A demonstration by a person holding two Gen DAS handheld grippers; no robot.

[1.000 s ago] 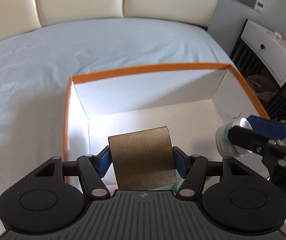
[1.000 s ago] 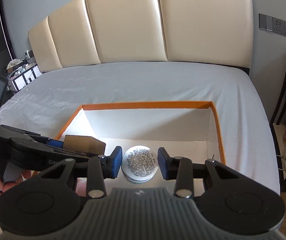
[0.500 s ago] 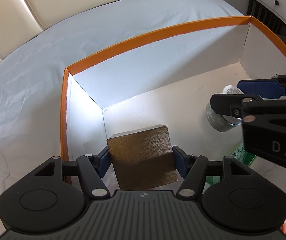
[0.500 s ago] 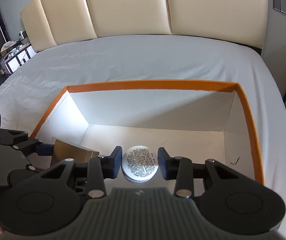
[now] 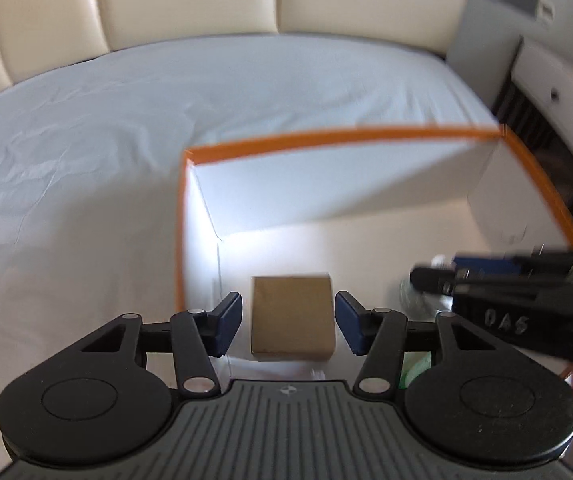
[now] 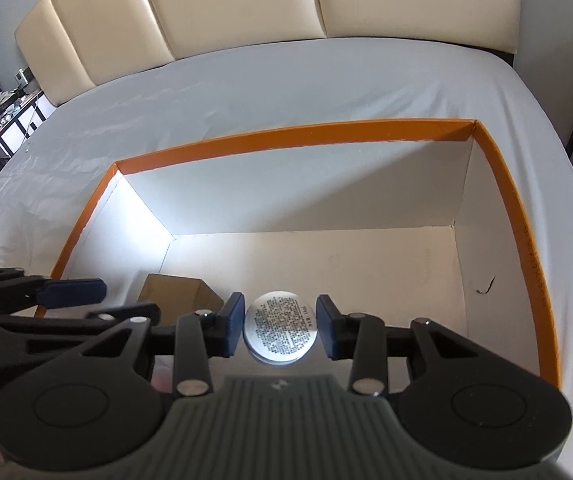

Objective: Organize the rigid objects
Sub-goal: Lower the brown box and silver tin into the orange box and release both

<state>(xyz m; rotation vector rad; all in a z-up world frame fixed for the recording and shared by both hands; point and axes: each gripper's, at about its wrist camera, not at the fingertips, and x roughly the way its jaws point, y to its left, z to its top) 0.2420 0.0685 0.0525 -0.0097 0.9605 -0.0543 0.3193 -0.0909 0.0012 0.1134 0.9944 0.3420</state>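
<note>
So the bed point(image 6: 246, 92) takes up most of what I can see, pale sheet a bit wrinkled, with the cream padded headboard point(image 6: 222, 4) running behind it. A white nightstand point(image 5: 562, 96) sits off to the right edge in my left wrist view, pretty blurry.

On the sheet is the big open box point(image 6: 298, 134), orange rim, white inside, and both my grippers are reaching down into it. There's a small dark scuff point(image 6: 485, 286) on its right inner wall.

Down on the box floor near the left wall is the brown cardboard box point(image 5: 292, 316). My left gripper point(image 5: 288, 322) has it sitting between the pads, but there's a clear gap on each side, so I'm not gripping it. The jaws are closing in right now, pads not touching it. From the right wrist view the same brown box point(image 6: 178, 294) shows up just left of my right gripper's fingers.

My right gripper point(image 6: 280, 330) is at a narrow setting with the round silver tin point(image 6: 280, 332) between the blue pads, printed label facing the camera. The pads sit right at its sides and look like they're clamping it. In the left wrist view that tin is mostly hidden behind the gripper and blurred.
</note>
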